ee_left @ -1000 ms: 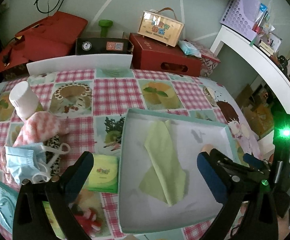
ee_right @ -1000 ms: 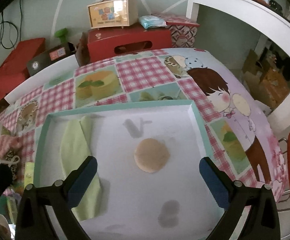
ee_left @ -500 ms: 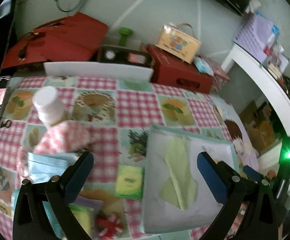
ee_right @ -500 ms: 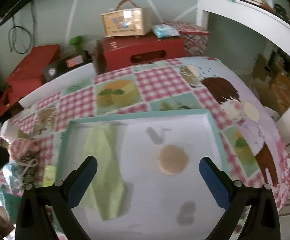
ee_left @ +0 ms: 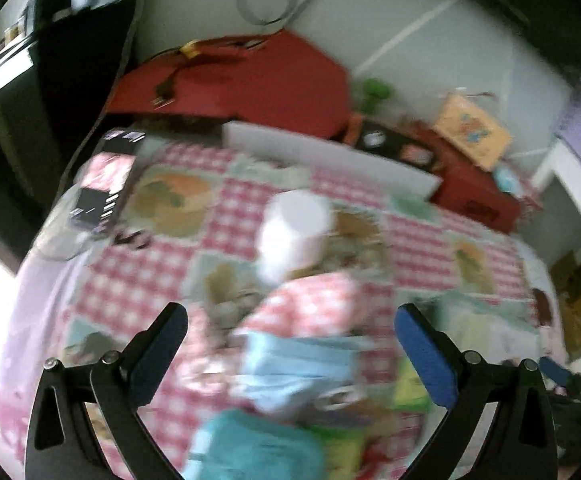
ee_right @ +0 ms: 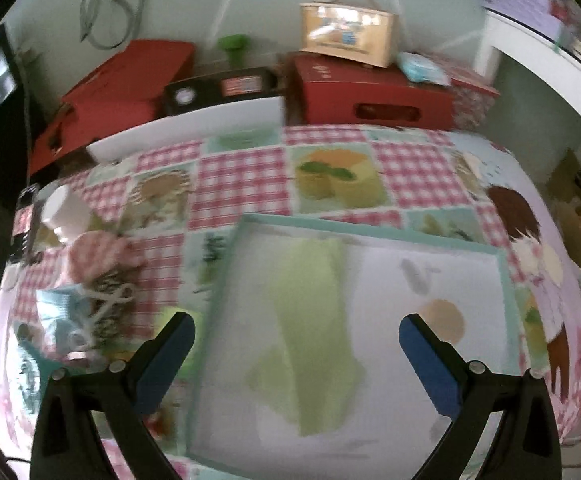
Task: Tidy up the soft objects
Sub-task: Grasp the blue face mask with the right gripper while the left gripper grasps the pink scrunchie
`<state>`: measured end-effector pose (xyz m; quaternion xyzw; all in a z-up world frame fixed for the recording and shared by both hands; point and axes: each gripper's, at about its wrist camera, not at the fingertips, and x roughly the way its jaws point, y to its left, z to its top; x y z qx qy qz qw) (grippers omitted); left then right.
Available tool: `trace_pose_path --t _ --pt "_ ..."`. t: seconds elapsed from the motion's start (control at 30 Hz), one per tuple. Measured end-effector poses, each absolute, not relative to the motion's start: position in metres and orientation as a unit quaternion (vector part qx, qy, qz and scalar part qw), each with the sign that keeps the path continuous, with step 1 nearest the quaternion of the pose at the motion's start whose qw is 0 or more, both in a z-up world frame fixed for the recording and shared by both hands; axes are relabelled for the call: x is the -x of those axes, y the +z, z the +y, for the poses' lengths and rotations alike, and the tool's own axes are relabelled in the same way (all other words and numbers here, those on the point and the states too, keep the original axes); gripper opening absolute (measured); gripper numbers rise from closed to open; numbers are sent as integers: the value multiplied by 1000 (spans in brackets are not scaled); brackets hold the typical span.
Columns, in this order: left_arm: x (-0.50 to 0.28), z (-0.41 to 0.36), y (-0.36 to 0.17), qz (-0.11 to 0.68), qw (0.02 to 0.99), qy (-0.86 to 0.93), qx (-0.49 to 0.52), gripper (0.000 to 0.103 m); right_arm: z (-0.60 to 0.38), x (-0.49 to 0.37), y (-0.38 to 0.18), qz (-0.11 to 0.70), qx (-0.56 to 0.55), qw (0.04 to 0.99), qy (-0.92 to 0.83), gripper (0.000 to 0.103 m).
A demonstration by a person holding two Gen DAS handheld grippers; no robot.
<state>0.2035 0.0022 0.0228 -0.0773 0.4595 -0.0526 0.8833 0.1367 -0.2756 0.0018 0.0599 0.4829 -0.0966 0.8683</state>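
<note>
Left wrist view, badly smeared by motion blur: the left gripper [ee_left: 288,334] has its jaws spread wide with nothing between them, hanging above a heap of soft things on the checked tablecloth [ee_left: 178,268]. Between the blue pads [ee_left: 424,354] lies a light blue face mask [ee_left: 296,372], and just behind it, touching, a pink-and-white checked cloth bundle [ee_left: 310,306]. A white bottle [ee_left: 292,232] stands upright right behind that bundle. A teal soft item [ee_left: 256,448] fills the bottom of this view, nearest the camera. A small yellow-green packet [ee_left: 410,382] lies to the right of the mask. A dark phone [ee_left: 104,178] rests at the table's far left edge. Beyond the far edge sit red boxes [ee_left: 242,80].

Right wrist view, sharper: the right gripper [ee_right: 296,346] is also opened wide and holds nothing, poised over a shallow tray [ee_right: 504,280] with a teal rim and white floor, which takes up the near right part of the tablecloth [ee_right: 242,176]. Inside the tray a folded pale green cloth [ee_right: 310,328] lies along its left half, and a round tan puff [ee_right: 442,318] lies well apart from it toward the right wall. Left of the tray, outside it, the pink checked bundle [ee_right: 100,250], the face mask [ee_right: 56,308] with its white loops and the white bottle [ee_right: 64,210] cluster near the table's left edge. A tan carry box [ee_right: 348,26] stands on a red crate [ee_right: 370,92] behind the far edge.
</note>
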Motion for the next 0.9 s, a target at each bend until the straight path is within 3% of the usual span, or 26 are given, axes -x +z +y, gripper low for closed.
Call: trace_pose_path --t 0.3,0.9 --pt "-217 85 -20 541 825 14 165 103 -187 -174 -1 537 -27 843 9 103" --pt "-229 114 -70 606 766 28 213 103 -73 -228 -22 594 11 802 61 103"
